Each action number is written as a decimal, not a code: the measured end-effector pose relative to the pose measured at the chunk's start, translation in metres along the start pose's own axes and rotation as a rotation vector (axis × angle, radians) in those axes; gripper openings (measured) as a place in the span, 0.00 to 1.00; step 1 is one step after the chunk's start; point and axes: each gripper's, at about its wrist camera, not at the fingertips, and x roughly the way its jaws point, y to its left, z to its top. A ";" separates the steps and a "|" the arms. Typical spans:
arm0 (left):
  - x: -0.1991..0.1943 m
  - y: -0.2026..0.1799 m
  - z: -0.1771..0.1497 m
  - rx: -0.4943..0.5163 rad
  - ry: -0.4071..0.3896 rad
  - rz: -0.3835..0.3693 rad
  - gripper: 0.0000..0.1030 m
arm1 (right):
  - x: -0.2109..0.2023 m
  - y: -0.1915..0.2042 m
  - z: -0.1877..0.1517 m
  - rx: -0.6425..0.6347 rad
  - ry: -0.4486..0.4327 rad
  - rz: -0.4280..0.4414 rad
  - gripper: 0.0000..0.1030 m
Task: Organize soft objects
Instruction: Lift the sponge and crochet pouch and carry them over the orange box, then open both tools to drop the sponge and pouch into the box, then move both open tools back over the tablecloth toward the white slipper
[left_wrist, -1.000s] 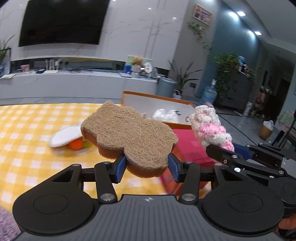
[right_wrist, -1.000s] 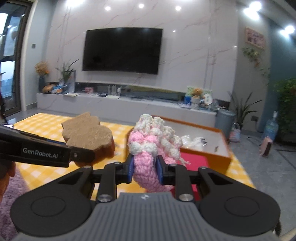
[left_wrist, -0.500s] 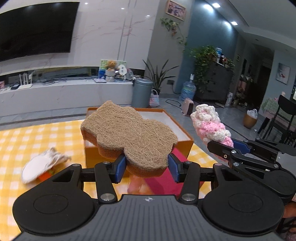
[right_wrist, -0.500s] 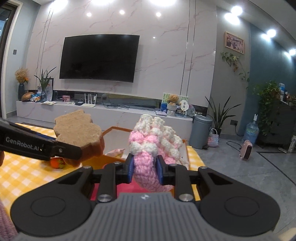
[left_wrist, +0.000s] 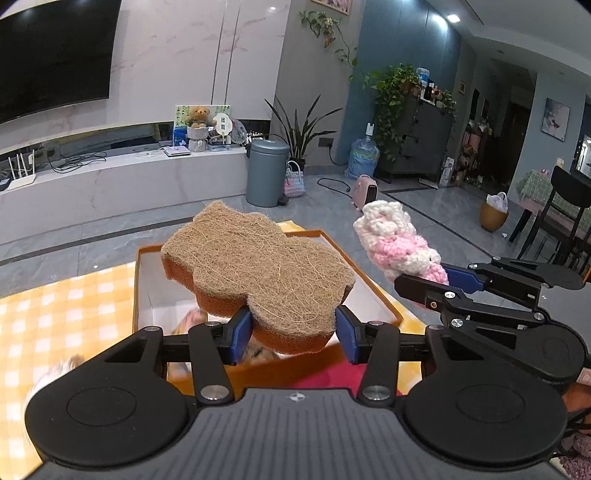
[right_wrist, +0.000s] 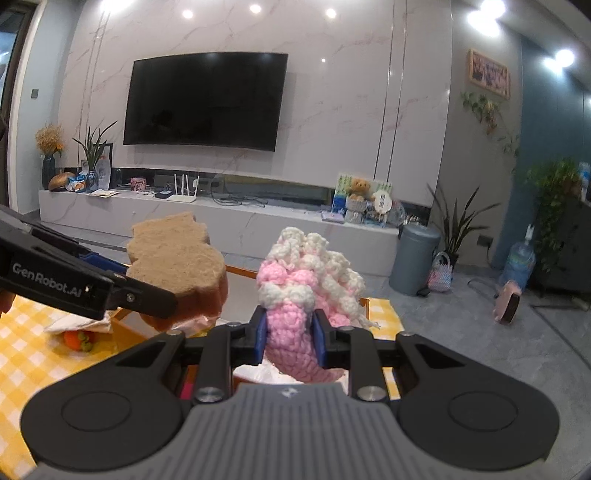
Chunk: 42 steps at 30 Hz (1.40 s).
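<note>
Both tongs are clamped: left gripper (left_wrist: 292, 334) on the sponge (left_wrist: 258, 269), right gripper (right_wrist: 289, 339) on the crocheted toy (right_wrist: 306, 291), carried above the orange box (left_wrist: 369, 284) at twelve o'clock (presumably for dropping in).

**Sponge and crochet piece held above the orange box**

The sponge (left_wrist: 258, 273) has a tan, fibrous scouring face on an orange foam base and a lobed, cloud-like outline. It lies roughly flat, scouring face up, pinched at its near end between blue pads, above the open orange box (left_wrist: 373, 291) with its white inside. The crochet piece (right_wrist: 306, 295), chunky pink and cream yarn, stands upright, its narrow pink lower end squeezed between blue pads, just right of the sponge.
</note>
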 end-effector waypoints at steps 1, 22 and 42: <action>0.005 0.003 0.004 -0.002 0.004 0.002 0.54 | 0.007 -0.005 0.002 0.018 0.010 0.006 0.24; 0.112 0.030 0.003 -0.018 0.258 0.018 0.54 | 0.158 -0.058 -0.007 0.200 0.344 0.120 0.26; 0.074 0.032 0.022 -0.059 0.248 0.031 0.69 | 0.133 -0.042 0.004 0.147 0.359 0.067 0.63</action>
